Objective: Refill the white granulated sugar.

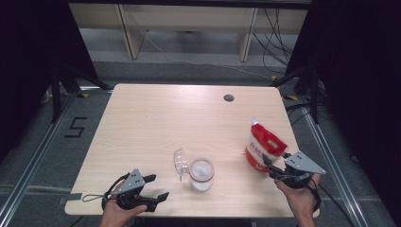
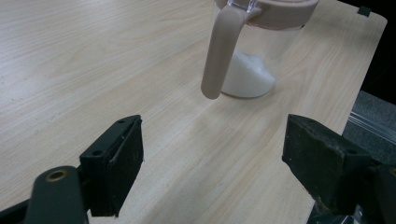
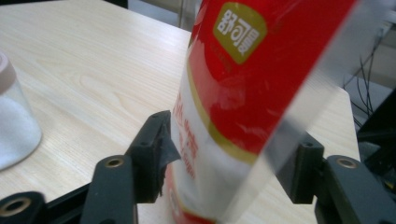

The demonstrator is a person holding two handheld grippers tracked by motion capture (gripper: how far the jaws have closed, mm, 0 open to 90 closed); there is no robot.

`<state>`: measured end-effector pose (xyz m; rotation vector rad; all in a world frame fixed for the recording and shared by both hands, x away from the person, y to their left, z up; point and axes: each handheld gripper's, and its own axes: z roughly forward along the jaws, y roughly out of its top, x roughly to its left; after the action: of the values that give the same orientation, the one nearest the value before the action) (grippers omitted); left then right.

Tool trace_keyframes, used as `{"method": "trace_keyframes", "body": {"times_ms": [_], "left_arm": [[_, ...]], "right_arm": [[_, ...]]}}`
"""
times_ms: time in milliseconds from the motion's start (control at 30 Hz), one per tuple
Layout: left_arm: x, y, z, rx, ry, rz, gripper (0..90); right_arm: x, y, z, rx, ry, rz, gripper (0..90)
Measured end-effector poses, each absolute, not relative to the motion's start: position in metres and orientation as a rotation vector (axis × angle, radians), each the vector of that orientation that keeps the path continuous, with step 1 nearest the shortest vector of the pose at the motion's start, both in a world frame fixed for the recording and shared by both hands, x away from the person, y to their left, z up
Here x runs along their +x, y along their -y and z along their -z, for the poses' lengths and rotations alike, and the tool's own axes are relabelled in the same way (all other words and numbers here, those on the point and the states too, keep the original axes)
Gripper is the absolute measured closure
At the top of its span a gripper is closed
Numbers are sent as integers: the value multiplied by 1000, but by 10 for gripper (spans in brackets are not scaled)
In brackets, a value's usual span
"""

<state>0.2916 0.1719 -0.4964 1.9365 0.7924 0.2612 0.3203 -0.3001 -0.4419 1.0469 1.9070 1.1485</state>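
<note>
Right gripper (image 1: 279, 171) clamps the red-and-white pouch (image 1: 263, 146), upright near the table's (image 1: 156, 118) right edge. Left gripper (image 1: 153, 186) waits, jaws apart, empty, beside the open jar (image 1: 202, 174). Best to steady the jar by its handle (image 2: 219, 51) before tipping.

Right claw (image 3: 224, 172) closed on a red-and-white pouch (image 3: 243, 93), one black jaw pressed to each side; pouch stands tilted, gold label near its top, clear sealed edge on its right side. Light wood tabletop (image 3: 93, 70) beneath. Clear jar (image 3: 14, 126) holding white powder at left edge, apart from pouch.
</note>
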Motion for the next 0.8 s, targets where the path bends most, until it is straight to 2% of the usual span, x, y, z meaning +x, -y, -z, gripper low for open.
{"method": "trace_keyframes", "body": {"times_ms": [267,500,800], "left_arm": [[294,-171,491,1919,-803,-251,200],[297,-173,487,1898,-822,-257,200],[296,-175,486,1909,-820,-264,201]], "right_arm": [[298,306,447,1128,-1886,-1159,385],[287,308,455,1150,-1906,-1171,296],[273,307,460,1161,-1940,-1164,266]]}}
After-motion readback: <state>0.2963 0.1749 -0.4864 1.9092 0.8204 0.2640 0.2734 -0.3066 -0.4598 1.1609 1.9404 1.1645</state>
